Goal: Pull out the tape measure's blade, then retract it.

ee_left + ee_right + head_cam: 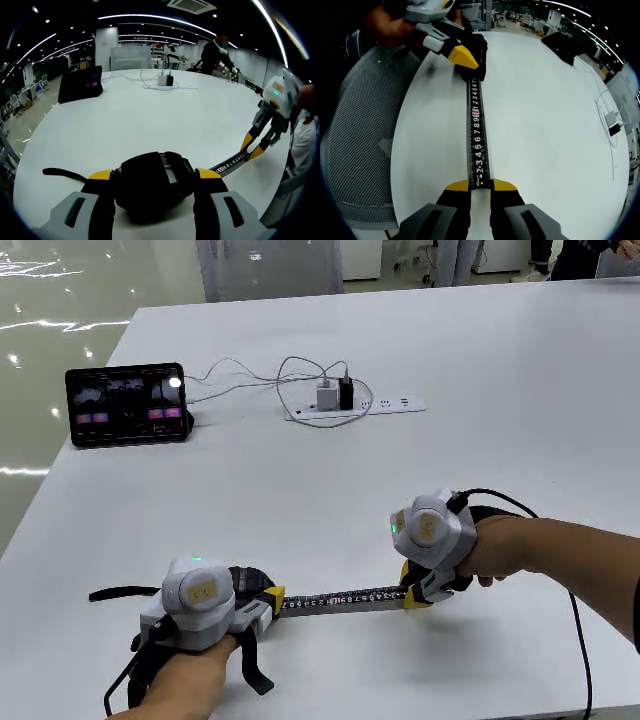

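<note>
The black tape measure case (150, 192) is shown clamped between the yellow-tipped jaws of the left gripper (268, 596), resting on the white table (330, 480) near its front edge. The blade (477, 130) is drawn out flat along the tabletop, and its end is pinched by the closed jaws of the right gripper (481, 186). A tablet (128, 403) and a power strip (385, 404) are seen farther back.
</note>
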Action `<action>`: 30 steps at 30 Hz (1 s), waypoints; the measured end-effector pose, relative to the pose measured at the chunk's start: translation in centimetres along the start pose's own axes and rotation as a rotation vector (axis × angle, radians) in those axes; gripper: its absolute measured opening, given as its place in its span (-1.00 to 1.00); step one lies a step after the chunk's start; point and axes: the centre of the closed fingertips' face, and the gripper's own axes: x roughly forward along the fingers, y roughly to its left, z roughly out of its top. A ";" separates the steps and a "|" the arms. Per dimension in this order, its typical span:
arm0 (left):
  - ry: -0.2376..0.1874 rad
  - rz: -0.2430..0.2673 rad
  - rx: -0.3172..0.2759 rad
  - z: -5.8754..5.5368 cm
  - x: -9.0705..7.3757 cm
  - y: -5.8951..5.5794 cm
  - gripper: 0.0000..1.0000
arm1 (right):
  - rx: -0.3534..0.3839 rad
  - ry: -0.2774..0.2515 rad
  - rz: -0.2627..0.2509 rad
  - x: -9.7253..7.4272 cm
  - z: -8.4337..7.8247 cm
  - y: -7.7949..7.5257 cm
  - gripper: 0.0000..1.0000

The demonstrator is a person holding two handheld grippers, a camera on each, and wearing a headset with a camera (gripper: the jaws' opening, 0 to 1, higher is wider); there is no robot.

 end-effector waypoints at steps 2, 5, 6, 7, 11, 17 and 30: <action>0.003 0.000 -0.001 0.0 0.0 0.0 0.18 | -0.003 0.000 -0.003 0.0 0.1 0.0 -0.80; 0.001 -0.001 -0.001 0.0 0.0 0.0 0.18 | 0.017 -0.009 -0.006 0.1 0.3 0.0 -0.80; 0.002 -0.001 -0.001 0.0 0.0 0.0 0.18 | 0.016 -0.010 -0.006 0.1 0.3 0.0 -0.80; 0.002 0.000 -0.001 0.0 0.0 0.0 0.18 | 0.014 -0.011 -0.007 0.2 0.4 0.0 -0.80; 0.003 -0.001 -0.001 0.0 0.0 0.0 0.18 | 0.009 -0.012 -0.009 0.3 0.7 0.0 -0.80; 0.004 -0.001 -0.001 0.0 0.0 0.0 0.18 | 0.003 -0.007 -0.008 0.4 1.0 0.0 -0.80; 0.005 -0.002 -0.001 0.0 0.1 0.0 0.18 | 0.014 -0.015 -0.010 0.7 1.7 -0.1 -0.80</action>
